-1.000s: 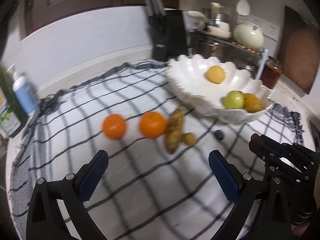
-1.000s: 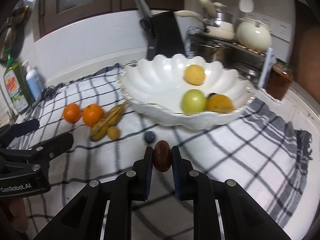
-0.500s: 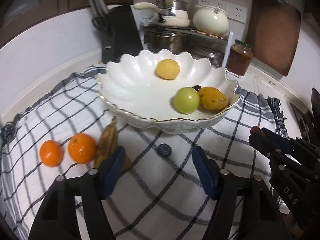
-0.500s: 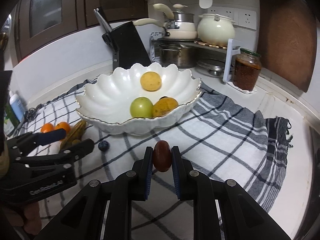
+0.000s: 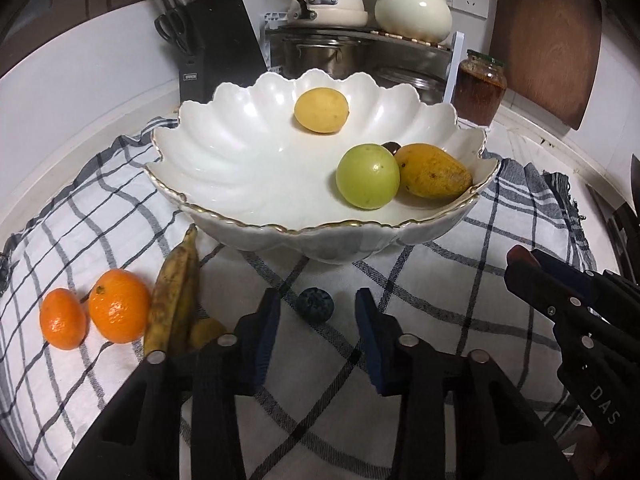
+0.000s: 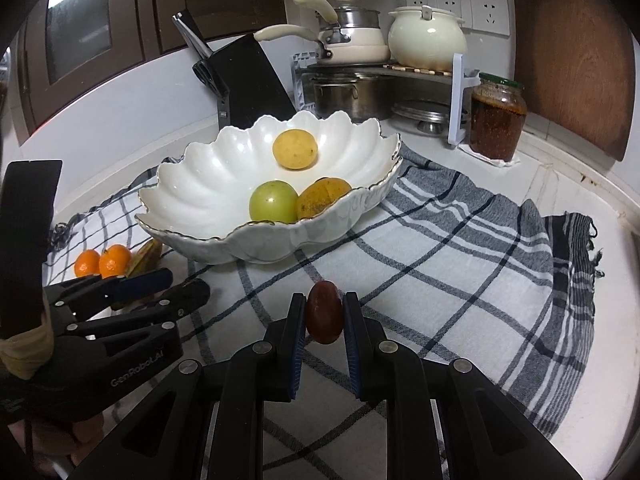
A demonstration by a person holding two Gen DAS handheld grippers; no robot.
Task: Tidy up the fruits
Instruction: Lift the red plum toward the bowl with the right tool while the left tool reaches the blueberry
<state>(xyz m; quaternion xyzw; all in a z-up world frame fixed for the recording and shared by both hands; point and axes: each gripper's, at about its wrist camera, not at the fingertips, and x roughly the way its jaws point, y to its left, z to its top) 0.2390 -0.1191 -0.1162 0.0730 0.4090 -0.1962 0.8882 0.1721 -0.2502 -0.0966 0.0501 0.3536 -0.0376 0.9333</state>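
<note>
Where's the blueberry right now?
In the left wrist view, the blueberry lies on the checked cloth just in front of the white bowl, between the open left hand-held gripper's fingertips.

knife block [image 5: 218, 40], jar [image 6: 497, 116] (brown contents), checked cloth [image 6: 460, 264].

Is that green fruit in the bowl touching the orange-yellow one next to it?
Touching. In the left wrist view the green fruit presses against the orange-yellow fruit with no gap; the right wrist view agrees.
</note>
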